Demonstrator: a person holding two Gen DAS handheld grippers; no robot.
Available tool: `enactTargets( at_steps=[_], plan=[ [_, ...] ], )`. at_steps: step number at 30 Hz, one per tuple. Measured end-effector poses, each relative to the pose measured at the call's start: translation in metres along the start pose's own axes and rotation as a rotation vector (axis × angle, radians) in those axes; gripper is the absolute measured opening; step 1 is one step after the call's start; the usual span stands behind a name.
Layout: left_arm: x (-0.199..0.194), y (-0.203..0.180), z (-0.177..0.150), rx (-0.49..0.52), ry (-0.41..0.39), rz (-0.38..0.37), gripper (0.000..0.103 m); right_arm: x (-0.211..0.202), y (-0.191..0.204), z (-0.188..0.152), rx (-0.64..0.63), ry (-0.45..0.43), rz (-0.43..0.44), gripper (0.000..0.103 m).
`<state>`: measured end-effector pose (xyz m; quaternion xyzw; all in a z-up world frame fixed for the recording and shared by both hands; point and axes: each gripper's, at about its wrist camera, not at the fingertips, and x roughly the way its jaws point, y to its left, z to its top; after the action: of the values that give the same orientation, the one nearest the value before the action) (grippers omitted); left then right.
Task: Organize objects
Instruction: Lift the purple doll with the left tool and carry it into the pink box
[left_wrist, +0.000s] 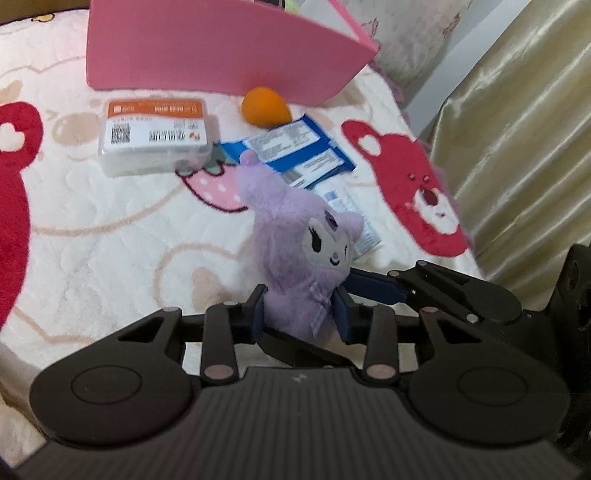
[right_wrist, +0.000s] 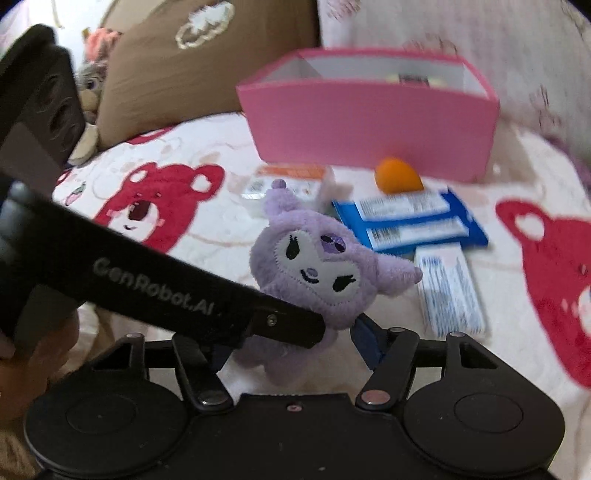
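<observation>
Purple and fuzzy, the small plush doll with an embroidered white face (left_wrist: 295, 258) is pinched at its soft body between the left tongs (left_wrist: 301, 314), lifted upright above the fleecy cream bed blanket with red bear prints (left_wrist: 110, 240). The right tongs (right_wrist: 291, 350) sit narrow around its lower body too, probably a handover, though firm contact is unclear. Beyond stand the rigid pink open-topped box (right_wrist: 369, 125), likely the destination, a clear plastic case (left_wrist: 155, 140), an orange egg-shaped sponge (left_wrist: 264, 107) and glossy blue packets (left_wrist: 295, 151)
</observation>
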<state>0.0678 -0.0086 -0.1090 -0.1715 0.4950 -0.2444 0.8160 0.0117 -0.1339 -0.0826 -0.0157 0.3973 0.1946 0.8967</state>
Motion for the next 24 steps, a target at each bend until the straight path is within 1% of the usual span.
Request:
enactTargets(
  at_steps=[3, 6, 8, 14, 18, 20, 24],
  plan=[
    [-0.011, -0.003, 0.003, -0.02, -0.008, -0.033, 0.036, -0.015, 0.008, 0.007, -0.055, -0.022, -0.007, 0.07],
    [-0.023, -0.009, 0.005, -0.022, -0.02, -0.054, 0.035, -0.03, 0.01, 0.013, -0.051, -0.037, 0.005, 0.07],
    [-0.032, -0.015, 0.007, -0.016, -0.031, -0.054, 0.034, -0.038, 0.01, 0.019, -0.041, -0.044, 0.01, 0.07],
    [-0.066, -0.032, 0.02, -0.001, -0.064, -0.06, 0.033, -0.064, 0.017, 0.038, -0.068, -0.088, 0.02, 0.07],
    [-0.084, -0.044, 0.032, 0.032, -0.082, -0.045, 0.033, -0.075, 0.019, 0.055, -0.054, -0.103, 0.033, 0.07],
    [-0.092, -0.049, 0.04, 0.042, -0.093, -0.04, 0.033, -0.078, 0.019, 0.066, -0.059, -0.111, 0.035, 0.07],
    [-0.104, -0.052, 0.062, 0.027, -0.095, -0.031, 0.033, -0.08, 0.016, 0.09, -0.064, -0.116, 0.052, 0.07]
  ],
)
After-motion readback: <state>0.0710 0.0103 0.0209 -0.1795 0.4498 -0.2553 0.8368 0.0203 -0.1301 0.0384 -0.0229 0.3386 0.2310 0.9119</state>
